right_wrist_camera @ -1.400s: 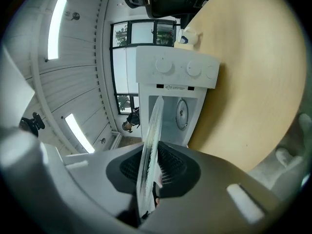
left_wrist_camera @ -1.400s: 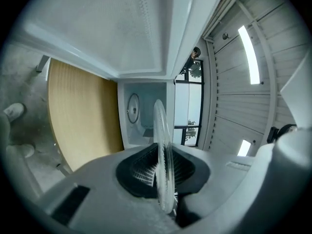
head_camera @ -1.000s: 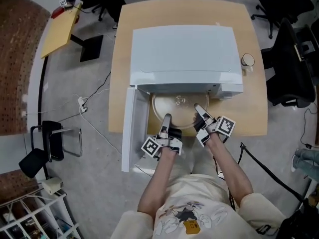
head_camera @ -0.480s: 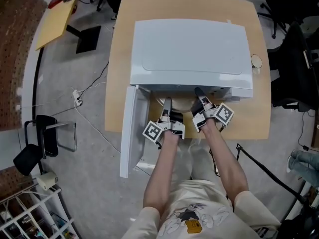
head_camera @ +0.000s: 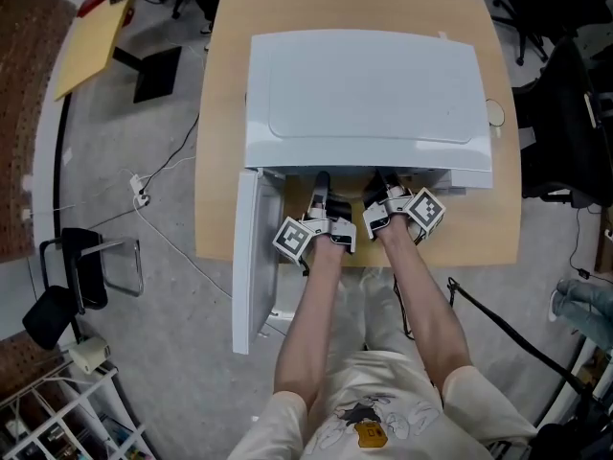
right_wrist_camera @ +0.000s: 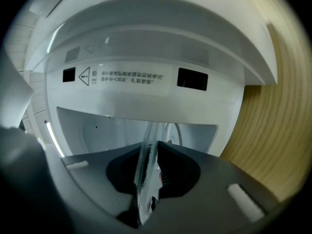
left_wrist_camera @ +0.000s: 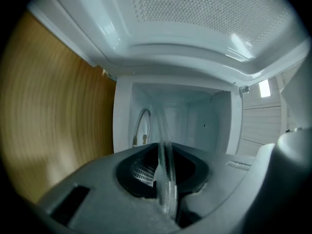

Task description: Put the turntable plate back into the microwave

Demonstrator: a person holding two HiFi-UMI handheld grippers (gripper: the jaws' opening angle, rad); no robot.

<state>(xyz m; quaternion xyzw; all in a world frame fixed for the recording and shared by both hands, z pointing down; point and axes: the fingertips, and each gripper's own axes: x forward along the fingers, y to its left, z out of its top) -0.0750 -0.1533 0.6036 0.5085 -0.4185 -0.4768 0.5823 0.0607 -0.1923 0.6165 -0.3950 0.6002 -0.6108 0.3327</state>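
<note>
Light wood table (head_camera: 215, 142) on a grey floor (head_camera: 144, 353); a white cable (head_camera: 168, 228) trails at left. The white microwave (head_camera: 364, 94) sits on the table, with its door (head_camera: 251, 257) swung open at left. Left gripper (left_wrist_camera: 163, 152) and right gripper (right_wrist_camera: 148, 147) are each nearly closed, clamping the near rim of the glass turntable plate (left_wrist_camera: 166, 189), which reaches into the cavity.

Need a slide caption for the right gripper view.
Right gripper clamps the edge of the turntable plate, facing the open microwave.
</note>
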